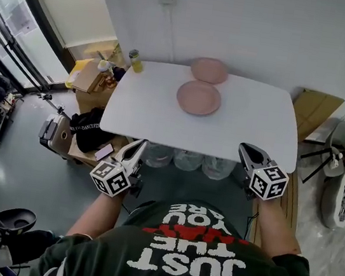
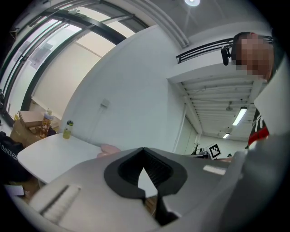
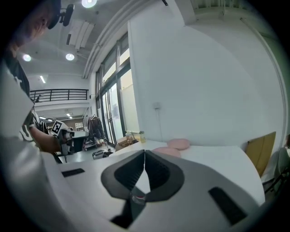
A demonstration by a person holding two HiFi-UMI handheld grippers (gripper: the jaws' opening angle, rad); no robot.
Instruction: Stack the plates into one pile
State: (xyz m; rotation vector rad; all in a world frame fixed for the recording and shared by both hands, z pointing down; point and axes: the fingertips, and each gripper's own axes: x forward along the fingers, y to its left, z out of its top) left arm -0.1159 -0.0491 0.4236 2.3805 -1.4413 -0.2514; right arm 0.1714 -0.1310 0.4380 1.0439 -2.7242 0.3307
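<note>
Two pink plates lie apart on the white table [image 1: 138, 106]. The nearer plate [image 1: 198, 97] sits upright; the farther plate [image 1: 209, 70], by the wall, looks domed as if upside down. Both grippers hover off the table's near edge, well short of the plates. My left gripper [image 1: 140, 145] is shut with nothing in it, and from it one pink plate [image 2: 108, 148] peeks over the jaws [image 2: 143, 150]. My right gripper [image 1: 243, 149] is also shut and empty. Beyond its closed tips [image 3: 144, 152] I see the near plate [image 3: 165, 151] and the far plate [image 3: 179, 143].
A yellow-green bottle [image 1: 135, 62] stands at the table's far left corner. Cardboard boxes [image 1: 87, 75] and a black bag [image 1: 87, 129] sit on the floor to the left. Flat cardboard [image 1: 315, 110] and a chair [image 1: 338, 149] are on the right. Clear containers [image 1: 187, 161] sit under the table.
</note>
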